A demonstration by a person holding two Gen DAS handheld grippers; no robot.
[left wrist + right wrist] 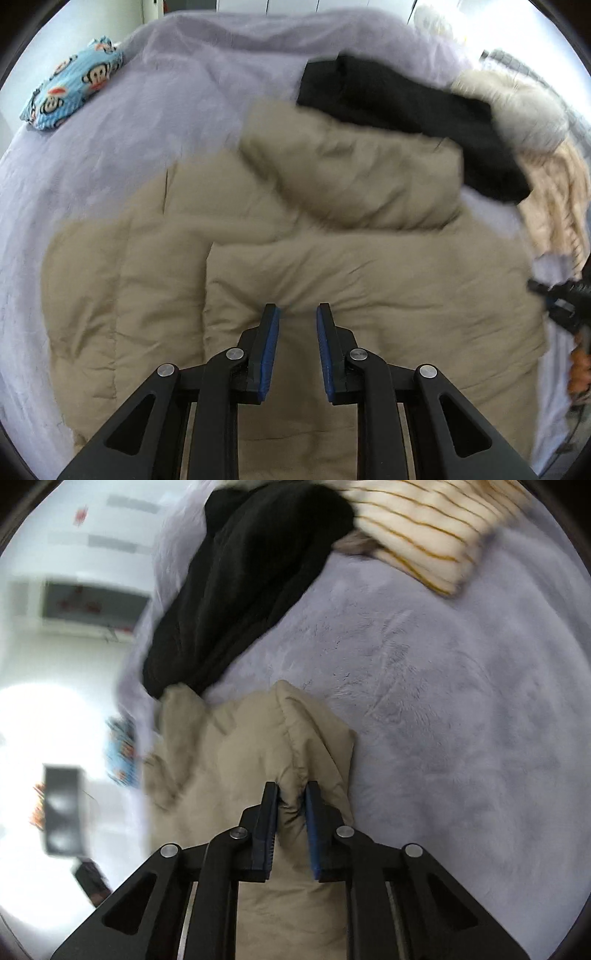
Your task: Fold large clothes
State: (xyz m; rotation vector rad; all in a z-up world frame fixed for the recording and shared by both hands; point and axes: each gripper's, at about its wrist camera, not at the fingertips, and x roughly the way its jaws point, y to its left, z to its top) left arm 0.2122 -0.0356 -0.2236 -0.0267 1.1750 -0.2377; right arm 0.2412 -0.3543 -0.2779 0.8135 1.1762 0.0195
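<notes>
The right gripper (291,794) is pinched on a gathered edge of the tan padded coat (236,775). The left gripper (297,314) hangs part-open over the coat's quilted body (295,258), gripping nothing. The coat sprawls across the lavender bed (110,147), a black garment (406,110) on its far end. It looks puffy, soft and bulky; seams or hems probably give the firmest hold.

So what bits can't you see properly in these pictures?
- Left wrist view: the black garment hides the beige puffer jacket's collar; the right gripper is cut off at the edge.
- Right wrist view: the room past the bed is blurred and overexposed.
</notes>
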